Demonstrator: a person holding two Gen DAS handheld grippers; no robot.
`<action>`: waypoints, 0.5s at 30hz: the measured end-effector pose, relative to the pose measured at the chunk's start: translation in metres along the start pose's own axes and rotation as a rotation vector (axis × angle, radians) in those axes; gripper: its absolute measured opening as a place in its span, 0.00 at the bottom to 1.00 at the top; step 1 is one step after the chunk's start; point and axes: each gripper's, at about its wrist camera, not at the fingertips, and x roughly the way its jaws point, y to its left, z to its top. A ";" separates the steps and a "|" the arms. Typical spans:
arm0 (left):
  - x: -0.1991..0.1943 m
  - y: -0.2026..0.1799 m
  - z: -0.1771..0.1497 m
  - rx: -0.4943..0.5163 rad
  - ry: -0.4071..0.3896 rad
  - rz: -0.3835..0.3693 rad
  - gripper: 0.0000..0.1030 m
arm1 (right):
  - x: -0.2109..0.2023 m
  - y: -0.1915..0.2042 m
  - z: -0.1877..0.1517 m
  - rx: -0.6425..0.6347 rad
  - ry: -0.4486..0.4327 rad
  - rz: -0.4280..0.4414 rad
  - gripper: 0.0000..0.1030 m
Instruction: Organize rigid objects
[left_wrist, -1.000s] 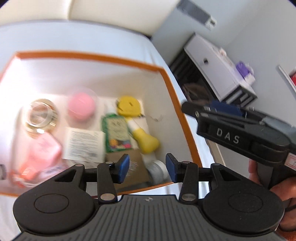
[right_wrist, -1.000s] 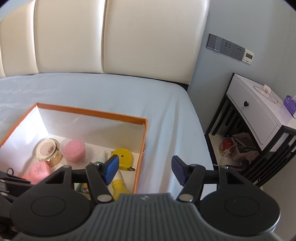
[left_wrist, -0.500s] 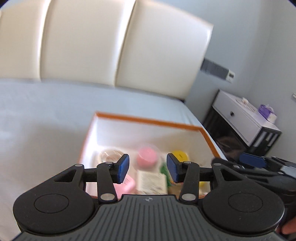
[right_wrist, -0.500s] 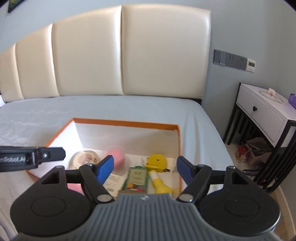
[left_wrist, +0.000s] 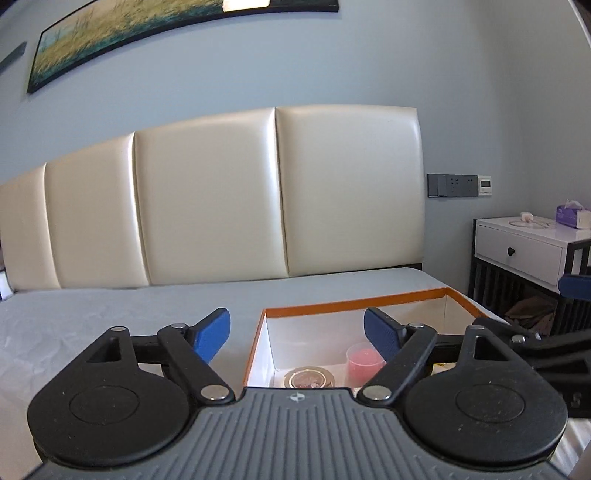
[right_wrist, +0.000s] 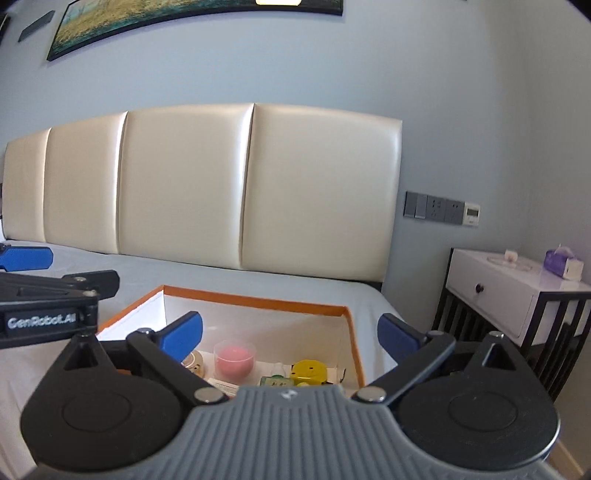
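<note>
- Broadly, a bed (left_wrist: 110, 314) in pale grey sheet filling the lower scene, cream padded headboard (left_wrist: 229, 206) behind, framed painting (right_wrist: 184, 18) high on the wall.
- To the right, a white nightstand (right_wrist: 513, 295) with one drawer, a purple tissue box (right_wrist: 561, 262) on top.
- Resting on the bed, an orange-rimmed box (right_wrist: 258, 301) with white inner walls, open at the top.
- Raised above the near edge of the box, left gripper (left_wrist: 297, 328), blue pads spread wide, nothing between them; box interior just below and ahead.
- Beside it, right gripper (right_wrist: 290, 332), likewise spread wide and bare, hovering over the near right part of the box, apart from everything inside.
- Inside the box, well below both grippers: pink cup (right_wrist: 235, 356) upright near the middle.
- Right of the cup, yellow round piece (right_wrist: 309, 371) close to the right wall.
- Left of the cup, gold-rimmed round tin (left_wrist: 309, 378), flat on the floor of the box.
- Smallest, a green packet (right_wrist: 275, 380), mostly hidden by the gripper body.
</note>
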 end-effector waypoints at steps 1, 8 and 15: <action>0.001 0.000 -0.003 -0.012 -0.006 0.006 0.97 | -0.001 0.001 -0.004 -0.002 -0.002 0.005 0.97; 0.004 0.003 -0.023 0.014 0.000 0.061 1.00 | 0.003 -0.002 -0.018 0.062 0.057 0.036 0.98; 0.008 0.008 -0.035 -0.021 0.054 0.059 1.00 | 0.016 -0.015 -0.028 0.182 0.139 0.032 0.98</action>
